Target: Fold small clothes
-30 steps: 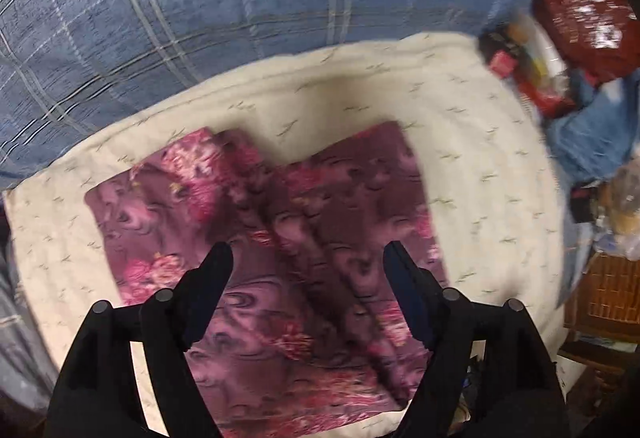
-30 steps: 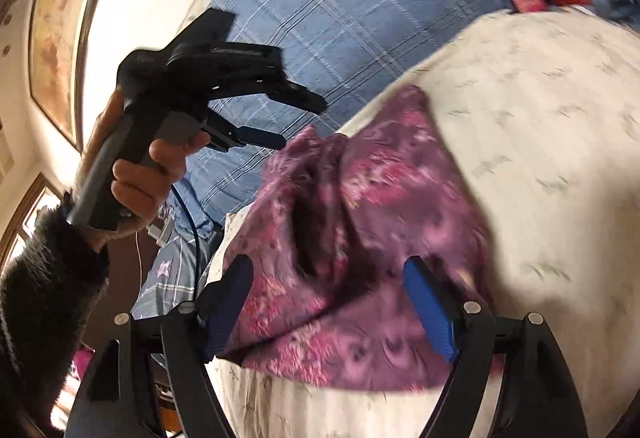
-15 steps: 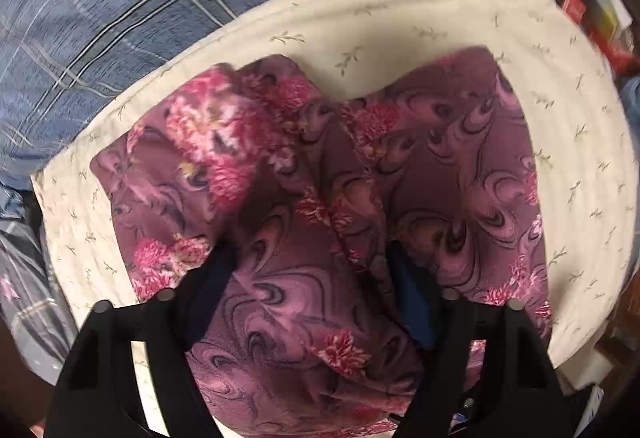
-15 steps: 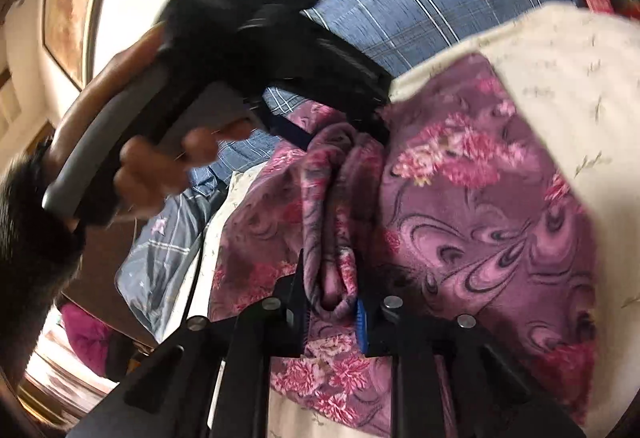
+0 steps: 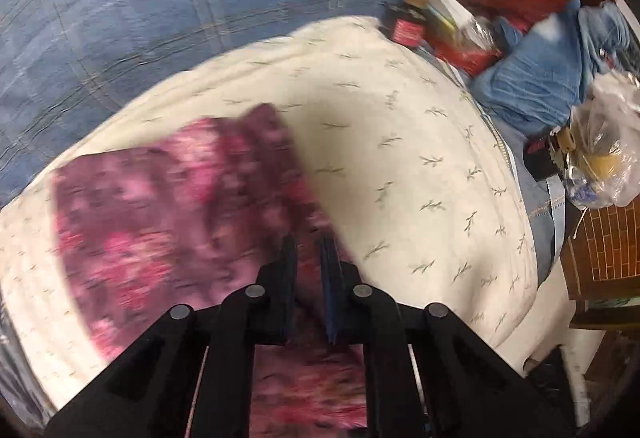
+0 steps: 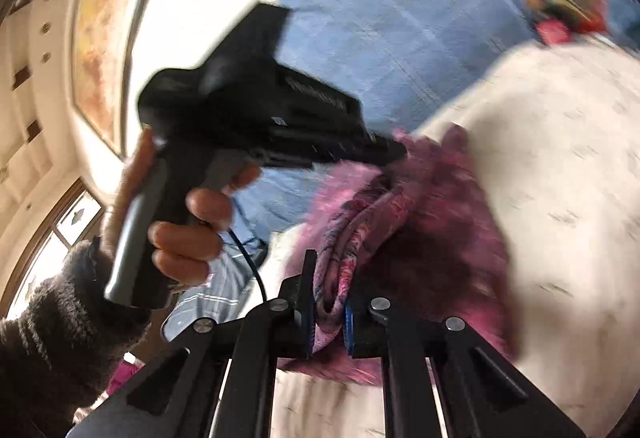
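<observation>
Both tools pinched the purple flowery cloth (image 5: 168,206): the left tool (image 5: 309,250) and the right tool (image 6: 328,302) each squeezed a fold over the cream pillow (image 5: 420,158).

Motion blur on garment (image 5: 172,206); bright window (image 6: 60,234) glare left; fisheye edges dark.
</observation>
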A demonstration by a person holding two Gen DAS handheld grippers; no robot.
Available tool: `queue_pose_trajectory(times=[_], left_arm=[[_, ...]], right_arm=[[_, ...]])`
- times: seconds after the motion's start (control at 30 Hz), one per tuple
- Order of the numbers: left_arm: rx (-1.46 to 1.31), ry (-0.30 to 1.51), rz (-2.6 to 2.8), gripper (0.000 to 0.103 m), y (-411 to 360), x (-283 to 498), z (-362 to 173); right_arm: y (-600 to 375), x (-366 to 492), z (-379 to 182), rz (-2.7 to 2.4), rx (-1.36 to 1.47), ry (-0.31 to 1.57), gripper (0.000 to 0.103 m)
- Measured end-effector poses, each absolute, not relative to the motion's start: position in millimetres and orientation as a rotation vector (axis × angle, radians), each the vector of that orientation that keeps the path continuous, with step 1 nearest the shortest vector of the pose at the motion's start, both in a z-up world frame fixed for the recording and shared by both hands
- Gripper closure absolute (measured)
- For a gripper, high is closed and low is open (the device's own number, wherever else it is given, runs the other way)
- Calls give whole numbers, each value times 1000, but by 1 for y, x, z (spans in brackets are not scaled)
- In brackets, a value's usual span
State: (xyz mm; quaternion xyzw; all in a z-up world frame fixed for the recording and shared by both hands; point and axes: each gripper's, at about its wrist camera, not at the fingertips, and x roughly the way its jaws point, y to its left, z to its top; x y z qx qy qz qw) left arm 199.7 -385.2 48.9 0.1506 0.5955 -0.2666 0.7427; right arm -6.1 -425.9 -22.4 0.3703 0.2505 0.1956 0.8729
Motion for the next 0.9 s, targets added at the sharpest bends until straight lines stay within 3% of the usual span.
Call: queue_pose_trajectory(times=[0.17,0.23,0.3,0.33,0.37,0.4,0.6,0.83,0.87,0.9], left_arm=[[158,1402,-577,93,-372,206,29],[89,1328,-579,92,-350,210,55],[-6,1222,-565,71,-308,213,87],[-38,1181,-538,44,-290,216,96],[-67,1127,-474,24,-263,218,107],[-78,1098,-420,21,-244,221,109],[-319,1262,-314,21,-160,248,54],[-414,1340,-371,21,-149,251,10],[-421,1345,-381,21,-149,252,8],[-431,1348,-392,21,-150,254,8]], right_arm=[[-446,5,-88,307,914,742,94],[-452,3,-83,318,938,736,85],[-462,2,-68,289,914,701,75],[-471,0,-60,253,907,664,64],[-479,-2,-53,224,908,630,56],[-487,0,-46,201,909,603,47],[-492,94,-16,306,890,715,36],[-444,196,-51,304,855,939,36],[-436,201,-50,307,821,956,38],[-428,203,-45,294,755,959,57]])
